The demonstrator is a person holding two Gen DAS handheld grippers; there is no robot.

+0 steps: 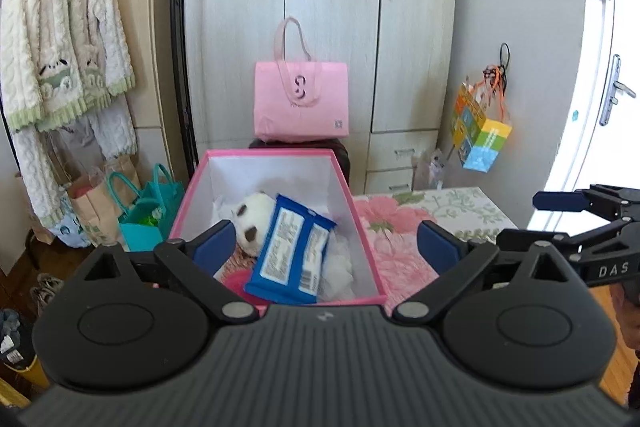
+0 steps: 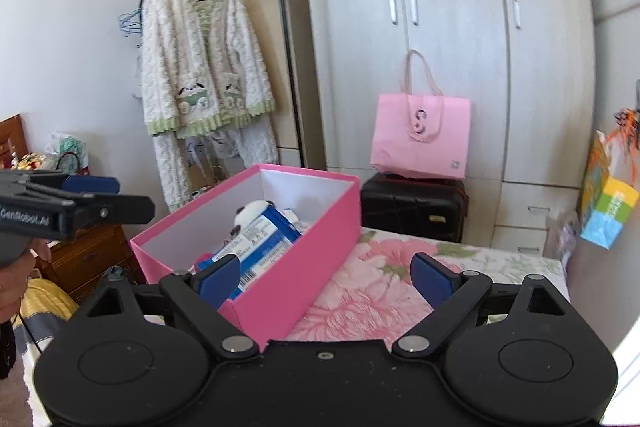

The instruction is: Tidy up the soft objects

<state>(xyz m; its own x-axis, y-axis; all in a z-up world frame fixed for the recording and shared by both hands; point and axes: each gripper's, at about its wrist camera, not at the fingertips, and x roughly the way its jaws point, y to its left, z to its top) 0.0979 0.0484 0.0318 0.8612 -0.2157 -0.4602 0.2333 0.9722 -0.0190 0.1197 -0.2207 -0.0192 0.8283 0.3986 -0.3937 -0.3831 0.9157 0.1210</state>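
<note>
Both my tools gape wide and carry nothing. My left tool [image 1: 334,247] hovers over the near end of the pink box [image 1: 362,227], where the blue wipes pack [image 1: 290,251] leans on the plush panda [image 1: 254,217]. My right tool [image 2: 326,275] hangs just right of the box, above the floral bedspread [image 2: 380,291].

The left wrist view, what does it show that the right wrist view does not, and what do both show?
Only the left wrist view shows the teal bags on the floor and the door handle. Only the right wrist view shows the black suitcase fully and the wooden cabinet. Both show the pink box with the blue packet, and both grippers open.
</note>
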